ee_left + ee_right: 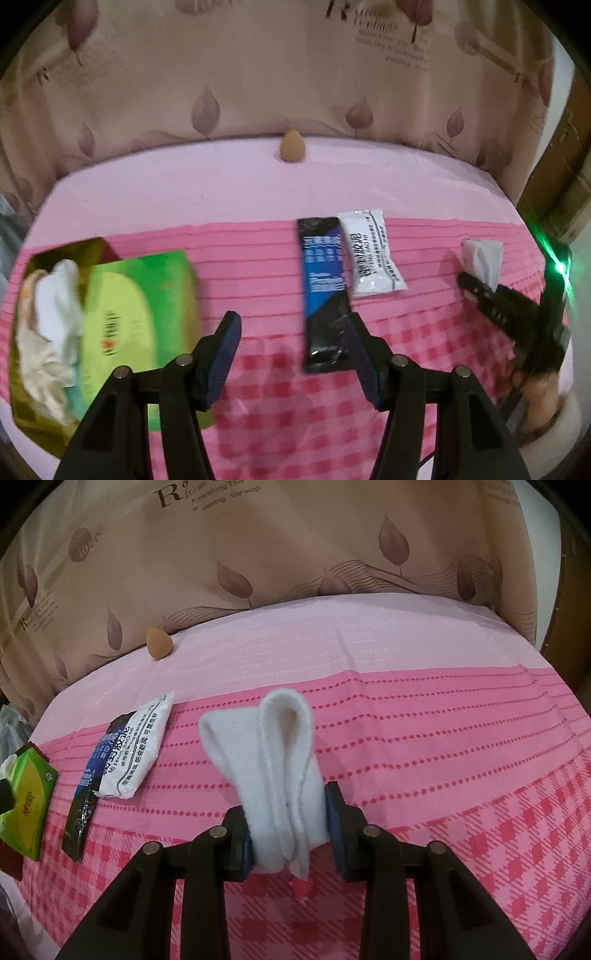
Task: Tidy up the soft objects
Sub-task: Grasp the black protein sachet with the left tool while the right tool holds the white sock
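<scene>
The curtain (295, 535) behind the bed carries a large "R" with small script beside it, in which "through" can be made out, and "love" inside a brown circle. The white sachet (138, 749) on the pink bedspread (424, 738) bears dark Chinese characters, too blurred to read. The black-and-blue sachet (325, 291) and green box (140, 295) show unreadable print.

The left gripper (293, 354) hangs with its jaws wide and nothing between them over a tabletop (184, 192) under a pink cloth, its right finger just in front of a black-and-blue sachet (325, 291) that lies beside and touching a white packet (373, 254). At the left a green box (144, 295) holds white and cream cloths (55, 314). A tan teardrop sponge (291, 146) stands at the far edge, and at the right the right gripper (476, 288) grips a white folded cloth (482, 254).
</scene>
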